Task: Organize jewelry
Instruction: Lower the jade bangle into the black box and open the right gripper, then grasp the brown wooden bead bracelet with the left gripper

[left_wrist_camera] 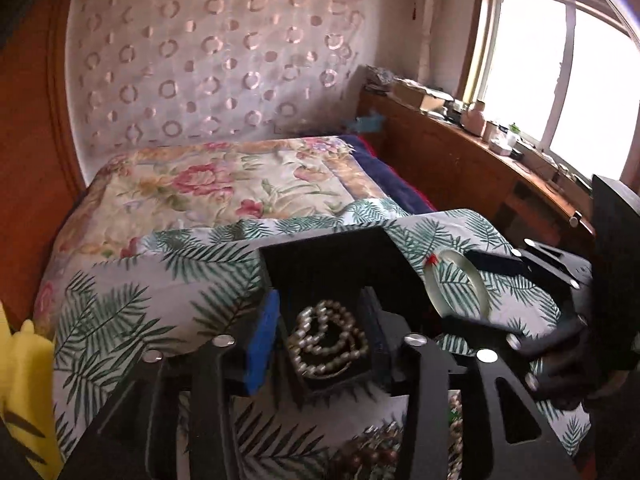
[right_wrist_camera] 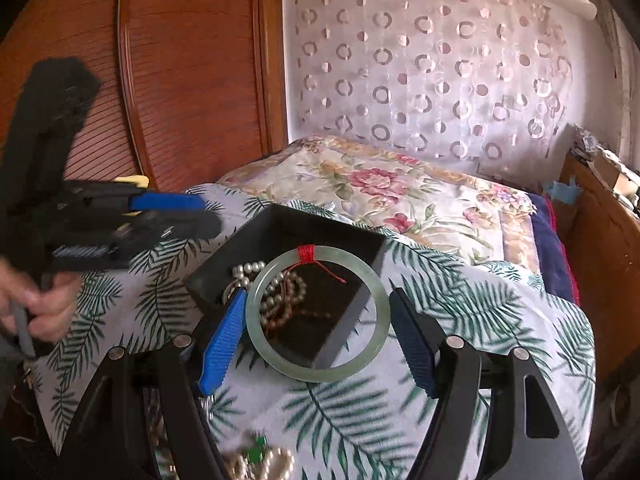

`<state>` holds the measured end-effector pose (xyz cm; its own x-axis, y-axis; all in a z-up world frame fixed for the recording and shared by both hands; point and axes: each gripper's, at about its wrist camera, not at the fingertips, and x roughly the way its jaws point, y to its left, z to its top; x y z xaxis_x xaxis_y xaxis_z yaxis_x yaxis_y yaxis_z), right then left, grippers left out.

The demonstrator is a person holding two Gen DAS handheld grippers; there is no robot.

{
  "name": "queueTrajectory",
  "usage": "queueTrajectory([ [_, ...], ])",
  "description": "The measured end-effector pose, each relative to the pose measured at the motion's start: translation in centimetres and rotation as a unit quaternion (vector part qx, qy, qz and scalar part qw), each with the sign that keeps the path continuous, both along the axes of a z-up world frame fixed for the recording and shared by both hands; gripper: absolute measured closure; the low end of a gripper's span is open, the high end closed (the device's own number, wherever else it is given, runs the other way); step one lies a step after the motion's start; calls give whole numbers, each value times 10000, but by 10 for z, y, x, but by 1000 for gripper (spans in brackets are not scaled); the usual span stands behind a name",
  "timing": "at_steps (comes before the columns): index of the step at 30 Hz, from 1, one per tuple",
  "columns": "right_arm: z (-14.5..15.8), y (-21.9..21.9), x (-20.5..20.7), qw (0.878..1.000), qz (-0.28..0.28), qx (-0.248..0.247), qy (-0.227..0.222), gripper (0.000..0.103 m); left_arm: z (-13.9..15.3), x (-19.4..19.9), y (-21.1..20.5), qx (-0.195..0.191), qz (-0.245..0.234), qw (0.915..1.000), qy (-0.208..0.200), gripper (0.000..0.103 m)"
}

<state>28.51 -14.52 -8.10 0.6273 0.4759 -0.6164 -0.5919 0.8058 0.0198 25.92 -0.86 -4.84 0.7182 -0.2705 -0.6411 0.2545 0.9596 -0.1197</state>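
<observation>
Right now your right gripper [right_wrist_camera: 320, 294] carries the pale green bangle [right_wrist_camera: 318, 372] between its two ribbed pads, jaws spread wide to span the ring. The blue pad [right_wrist_camera: 224, 340] presses on its left rim. The darker pad on the other side sits against or just off the right rim, and motion blur makes that contact hard to confirm. A red thread [right_wrist_camera: 307, 254] is wound round the far side of the bangle, with a loose end trailing inward. The ring hangs over the near right corner of the open black box [right_wrist_camera: 280, 224], which sits on the leaf-print cloth [right_wrist_camera: 460, 300] covering the bed. Inside the box a pearl necklace [left_wrist_camera: 328, 336] lies in a loose heap. Your left gripper [left_wrist_camera: 320, 300] has its jaws partly open with nothing between them. From its own camera it looks down over the pearls, while the right wrist view shows it off to the left of the box, above the cloth, with your hand [right_wrist_camera: 44, 308] on the trigger. More loose pieces lie on the cloth close to you, among them dark brown beads [left_wrist_camera: 372, 454] and a pearl strand with a small green piece [right_wrist_camera: 260, 456]. Beyond the leaf cloth, a flowered quilt [left_wrist_camera: 208, 176] reaches to the spotted curtain [left_wrist_camera: 208, 52].
</observation>
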Motion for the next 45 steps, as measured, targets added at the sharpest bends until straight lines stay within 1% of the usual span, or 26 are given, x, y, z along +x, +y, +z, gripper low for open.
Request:
queueTrajectory([
  [3, -3, 16, 10, 10000, 6, -82, 30, 29, -4, -11, 11, 74, 91, 9999, -19, 60],
  [5, -4, 27, 16, 9999, 35, -114, 71, 29, -8, -20, 20, 101, 167, 9998, -28, 55],
  [6, -6, 33, 19, 9999, 46, -135, 91, 29, -9, -23, 23, 104, 187, 9998, -46, 47],
  [7, -7, 38, 21, 9998, 40, -182, 95, 29, -10, -26, 27, 107, 211, 9997, -78, 42],
  [8, -8, 41, 23, 9997, 34, -221, 96, 29, -11, -31, 31, 129, 254, 9995, -120, 39],
  [10, -12, 47, 25, 9996, 10, -261, 129, 29, -13, -38, 36, 184, 321, 9991, -187, 25],
  [15, -19, 49, 29, 9992, -84, -316, 229, 28, -20, -53, 47, 253, 426, 9984, -273, 11],
  [22, -16, 40, 24, 9994, -62, -286, 207, 28, -34, -66, 46, 124, 438, 9987, -246, 8],
  [24, -13, 38, 25, 9995, -80, -254, 185, 23, -39, -70, 43, 123, 405, 9988, -241, 8],
  [27, -12, 38, 27, 9994, -125, -246, 206, 23, -46, -76, 38, 114, 360, 9991, -193, 8],
  [30, -7, 32, 19, 9997, -105, -138, 195, 23, -51, -83, 32, 88, 289, 9995, -126, 8],
  [32, -5, 23, 6, 9998, -115, -88, 139, 23, -54, -88, 27, 126, 202, 9997, -88, 8],
  [35, -5, 7, -19, 9997, -143, -37, 190, 23, -58, -97, 17, 120, 70, 9999, -20, 8],
  [38, -10, -10, -47, 9995, -196, -110, 229, 29, -62, -106, 6, 136, -90, 9999, 50, 8],
  [41, -19, -28, -76, 9991, -192, -159, 354, 34, -67, -111, -3, 233, -205, 9994, 136, 8],
  [45, -33, -44, -107, 9985, -238, -226, 444, 36, -70, -114, -8, 375, -207, 9988, 221, 8],
])
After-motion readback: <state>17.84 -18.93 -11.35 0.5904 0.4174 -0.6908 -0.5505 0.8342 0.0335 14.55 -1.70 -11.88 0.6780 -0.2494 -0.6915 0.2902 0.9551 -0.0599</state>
